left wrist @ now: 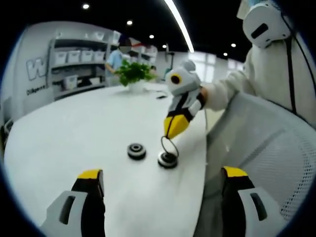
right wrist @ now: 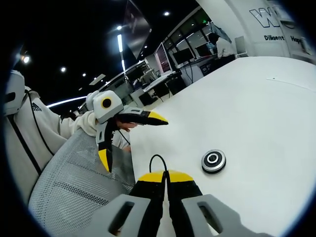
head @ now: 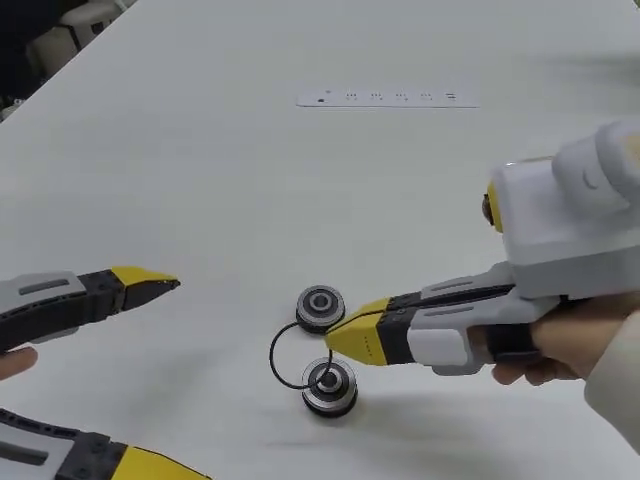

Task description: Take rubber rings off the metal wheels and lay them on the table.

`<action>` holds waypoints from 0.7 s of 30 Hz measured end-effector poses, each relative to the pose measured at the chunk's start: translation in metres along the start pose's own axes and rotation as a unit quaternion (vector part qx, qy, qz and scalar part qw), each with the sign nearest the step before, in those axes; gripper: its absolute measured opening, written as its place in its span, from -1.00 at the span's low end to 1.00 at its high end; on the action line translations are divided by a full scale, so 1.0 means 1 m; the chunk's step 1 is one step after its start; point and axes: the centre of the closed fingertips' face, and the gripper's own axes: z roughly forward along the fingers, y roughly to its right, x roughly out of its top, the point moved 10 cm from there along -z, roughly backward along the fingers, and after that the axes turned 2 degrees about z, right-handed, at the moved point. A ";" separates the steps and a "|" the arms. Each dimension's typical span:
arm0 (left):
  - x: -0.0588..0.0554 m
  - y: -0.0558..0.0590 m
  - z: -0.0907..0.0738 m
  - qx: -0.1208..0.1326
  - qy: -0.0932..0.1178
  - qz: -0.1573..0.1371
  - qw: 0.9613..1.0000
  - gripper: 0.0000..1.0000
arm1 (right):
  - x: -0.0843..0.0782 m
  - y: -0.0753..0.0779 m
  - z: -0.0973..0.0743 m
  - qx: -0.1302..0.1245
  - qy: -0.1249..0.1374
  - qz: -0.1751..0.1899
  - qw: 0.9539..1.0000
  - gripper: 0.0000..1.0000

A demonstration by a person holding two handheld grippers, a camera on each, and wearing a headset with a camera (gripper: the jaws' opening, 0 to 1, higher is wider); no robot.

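We clamp the rubber ring (head: 274,358) in our right gripper (head: 336,340); left gripper (head: 182,378) gapes wide; its view shows the table (left wrist: 201,148) ending close by.

- Rubber ring (head: 271,355): its right-hand arc runs behind the yellow tips of the right gripper (head: 332,340), so the place of grip is hidden. In the right gripper view, its lower part drops behind the closed jaws.
- Left gripper (head: 195,380): the lower jaw is cut by the bottom edge and the body by the left edge.
- Socket strip (head: 388,98): the markings are too small to read.
- Wall lettering (left wrist: 37,74): blurred and cut off at the view's edge.
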 end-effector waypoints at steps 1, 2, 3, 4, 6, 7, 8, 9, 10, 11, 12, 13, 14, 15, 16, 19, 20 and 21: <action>0.000 0.000 0.000 0.000 -0.001 0.000 1.000 1.00 | 0.000 0.000 0.001 0.001 -0.002 -0.001 1.000 -1.00; 0.000 0.000 0.000 -0.001 -0.001 0.000 1.000 1.00 | 0.000 0.000 0.002 0.002 -0.004 -0.001 1.000 -1.00; 0.000 0.000 0.000 -0.002 -0.002 -0.001 1.000 1.00 | 0.000 -0.001 0.004 0.004 -0.009 -0.001 1.000 -1.00; -0.001 0.001 0.001 -0.002 -0.002 -0.001 1.000 1.00 | 0.000 -0.001 0.005 0.004 -0.012 -0.001 1.000 -1.00; -0.001 0.001 0.001 -0.003 -0.003 -0.002 1.000 1.00 | 0.001 -0.001 0.007 0.005 -0.016 -0.002 1.000 -1.00; -0.001 0.001 0.001 -0.004 -0.004 -0.002 1.000 1.00 | 0.001 -0.001 0.008 0.008 -0.019 -0.003 1.000 -1.00; -0.001 0.001 0.001 -0.003 -0.004 -0.002 1.000 1.00 | 0.001 -0.001 0.009 0.009 -0.020 -0.004 1.000 -1.00; -0.001 0.001 0.001 -0.003 -0.004 -0.003 1.000 1.00 | 0.002 -0.001 0.011 0.009 -0.023 -0.005 1.000 -1.00; -0.002 0.001 0.001 -0.004 -0.004 -0.004 1.000 1.00 | 0.002 -0.001 0.012 0.010 -0.025 -0.006 1.000 -1.00; -0.002 0.001 0.001 -0.004 -0.004 -0.004 1.000 1.00 | 0.002 -0.002 0.014 0.011 -0.028 -0.008 0.999 -1.00; -0.002 0.001 0.001 -0.004 -0.004 -0.004 1.000 1.00 | 0.003 -0.002 0.015 0.012 -0.030 -0.009 0.999 -1.00; -0.002 0.001 0.001 -0.004 -0.004 -0.004 1.000 1.00 | 0.003 -0.002 0.016 0.013 -0.032 -0.010 0.999 -1.00; -0.002 0.001 0.001 -0.004 -0.004 -0.004 1.000 1.00 | 0.003 -0.001 0.018 0.013 -0.034 -0.010 0.999 -1.00; -0.002 0.001 0.001 -0.004 -0.004 -0.004 1.000 1.00 | 0.003 -0.001 0.019 0.013 -0.037 -0.010 0.999 -1.00; -0.002 0.001 0.002 -0.005 -0.004 -0.005 1.000 1.00 | 0.003 0.000 0.021 0.013 -0.039 -0.009 0.999 -1.00; -0.003 0.001 0.002 -0.005 -0.005 -0.005 1.000 1.00 | 0.003 0.001 0.025 0.014 -0.047 -0.006 0.999 -1.00; -0.003 0.001 0.002 -0.006 -0.005 -0.006 1.000 1.00 | 0.002 0.001 0.026 0.013 -0.049 -0.006 0.999 -1.00; -0.003 0.001 0.002 -0.006 -0.005 -0.006 1.000 1.00 | 0.002 0.002 0.027 0.012 -0.051 -0.006 0.999 -1.00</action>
